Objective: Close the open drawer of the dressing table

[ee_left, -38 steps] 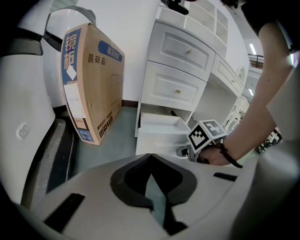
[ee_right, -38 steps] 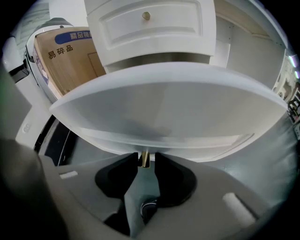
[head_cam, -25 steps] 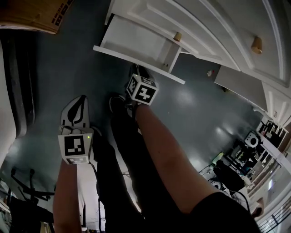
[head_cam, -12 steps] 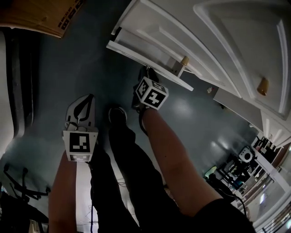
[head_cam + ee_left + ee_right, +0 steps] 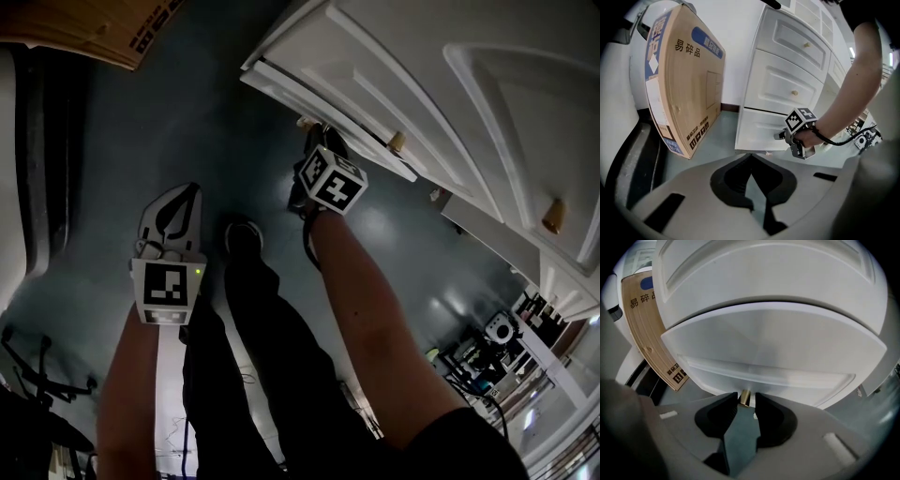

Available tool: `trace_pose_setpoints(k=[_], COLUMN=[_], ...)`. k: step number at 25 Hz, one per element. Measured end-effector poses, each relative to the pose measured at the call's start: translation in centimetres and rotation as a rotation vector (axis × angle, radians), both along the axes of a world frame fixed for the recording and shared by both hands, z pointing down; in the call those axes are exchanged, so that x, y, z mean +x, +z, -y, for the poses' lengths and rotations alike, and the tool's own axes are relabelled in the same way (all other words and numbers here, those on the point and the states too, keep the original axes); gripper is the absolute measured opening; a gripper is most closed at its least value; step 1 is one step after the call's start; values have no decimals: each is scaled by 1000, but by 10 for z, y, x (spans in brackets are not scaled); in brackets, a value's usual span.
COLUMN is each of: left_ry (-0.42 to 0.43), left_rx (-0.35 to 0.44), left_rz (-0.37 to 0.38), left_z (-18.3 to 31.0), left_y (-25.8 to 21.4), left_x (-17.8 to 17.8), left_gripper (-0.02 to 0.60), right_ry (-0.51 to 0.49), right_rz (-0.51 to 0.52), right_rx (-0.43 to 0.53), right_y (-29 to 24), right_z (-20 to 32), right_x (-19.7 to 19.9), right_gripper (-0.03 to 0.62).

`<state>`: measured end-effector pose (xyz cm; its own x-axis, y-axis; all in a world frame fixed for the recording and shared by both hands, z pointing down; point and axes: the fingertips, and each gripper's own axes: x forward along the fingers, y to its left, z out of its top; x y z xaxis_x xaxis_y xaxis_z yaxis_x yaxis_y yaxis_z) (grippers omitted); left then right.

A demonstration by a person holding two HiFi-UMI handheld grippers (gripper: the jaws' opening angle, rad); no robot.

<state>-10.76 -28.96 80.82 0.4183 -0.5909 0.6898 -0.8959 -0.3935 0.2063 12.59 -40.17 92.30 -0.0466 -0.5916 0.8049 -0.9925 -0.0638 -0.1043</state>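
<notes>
- Well to the left of our left fingers, a large cardboard box (image 5: 684, 79) stands tilted on the grey floor (image 5: 122, 141).
- Our left gripper (image 5: 750, 155) hangs above that floor. Its 2 fingers are pressed together at the tips, with nothing between them.
- Ahead of those fingers and to their right stands the white dressing table (image 5: 787, 47). Its lowest drawer (image 5: 759, 131) sits a little way out from the fronts above it.
- Our right gripper (image 5: 746, 400) is at that drawer's front. Its 2 fingers pinch the small brass knob (image 5: 745, 397), 1 finger on each side.
- Above the right fingers, the drawer's top edge juts out as a narrow ledge under the next front.
</notes>
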Motion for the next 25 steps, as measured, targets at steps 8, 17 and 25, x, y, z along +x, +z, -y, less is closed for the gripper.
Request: trace_pose_setpoints(k=[8,17,25], left_ry=[-23,-39,-11], left_rx=[-5,-7,-14], left_rz=[-4,19,22], left_z=[5,-3,-31], left_y=[1,-8,-64], left_x=[-5,-12,-13], left_gripper=[9,9,9], right_ry=[25,55,-25], right_rz=[-11,-10,0], right_rx=[-4,14,-1], right_y=[0,-13,-64], right_z=[19,15,-27], right_x=[5,0,-16], right_gripper=[118,101,103])
